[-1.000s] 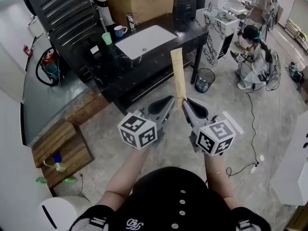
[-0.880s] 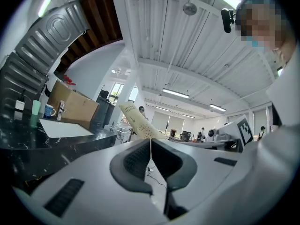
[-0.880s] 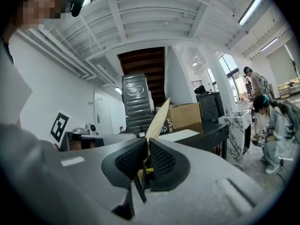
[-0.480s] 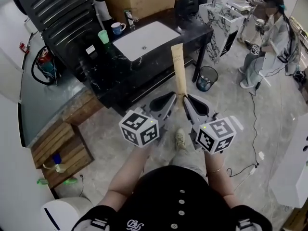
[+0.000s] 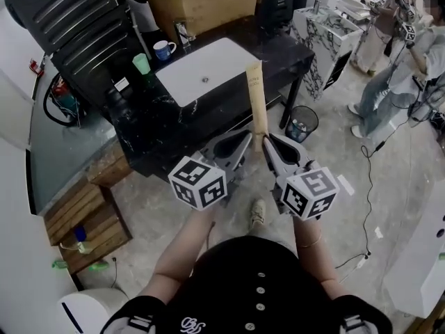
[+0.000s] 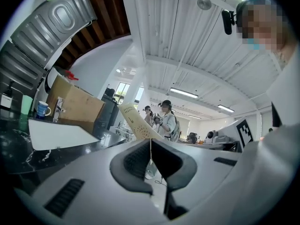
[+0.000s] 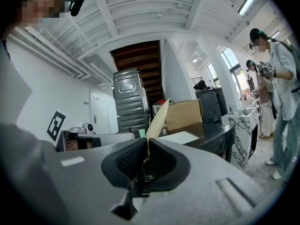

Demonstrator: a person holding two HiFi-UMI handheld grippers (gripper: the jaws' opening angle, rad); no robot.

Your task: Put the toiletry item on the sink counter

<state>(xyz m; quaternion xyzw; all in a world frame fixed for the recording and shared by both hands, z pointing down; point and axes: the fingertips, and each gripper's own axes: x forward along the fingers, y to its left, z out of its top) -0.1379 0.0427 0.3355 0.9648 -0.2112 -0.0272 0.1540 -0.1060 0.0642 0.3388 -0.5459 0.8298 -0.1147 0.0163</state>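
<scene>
Change: you've closed in on the sink counter [image 5: 156, 120] | tube [image 5: 256, 96]: tan, flat, upright | your left gripper [image 5: 247, 140] and right gripper [image 5: 268, 142]: both pinching its base

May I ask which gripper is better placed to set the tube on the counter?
Right, probably: the right gripper has its jaws shut on the tan tube, facing the sink counter; the left gripper is shut beside it, no clear hold.
</scene>
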